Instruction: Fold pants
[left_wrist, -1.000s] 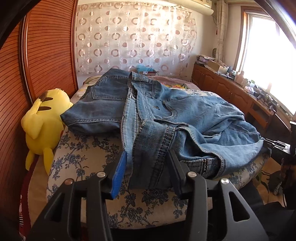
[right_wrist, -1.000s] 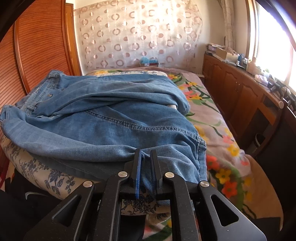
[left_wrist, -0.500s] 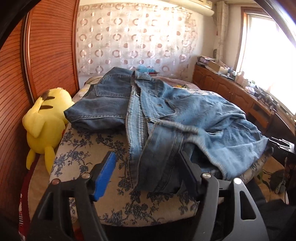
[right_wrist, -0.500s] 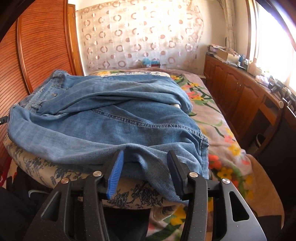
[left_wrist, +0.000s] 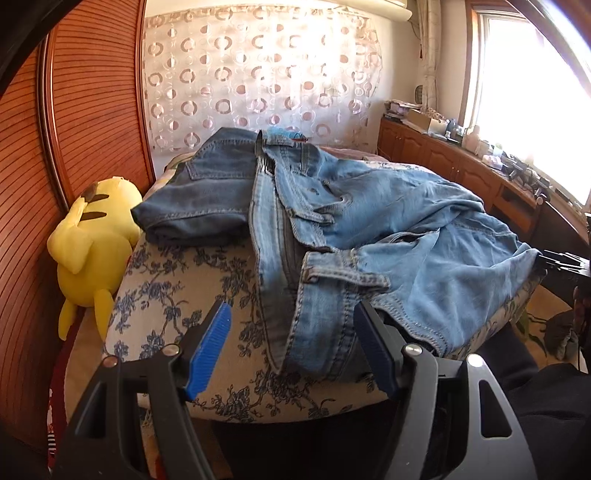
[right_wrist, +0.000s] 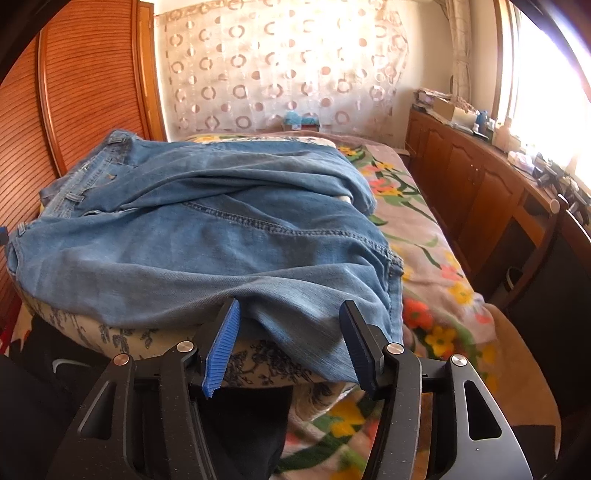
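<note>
The jeans (left_wrist: 369, 206) are faded light blue, beside a darker blue folded pair (left_wrist: 207, 195). The cushion (left_wrist: 177, 295) is cream with navy flowers. The plush toy (left_wrist: 92, 251) is yellow with black stripes. The bedspread (right_wrist: 417, 236) is pink with orange, yellow and green flowers.

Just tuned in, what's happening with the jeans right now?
A person is folding the jeans on a floral cushion with two hand-held tongs. The left tongs and right tongs have both just been opening and now stand open around the denim's near edge, gripping nothing. The jeans lie loosely doubled over, still rumpled.
</note>
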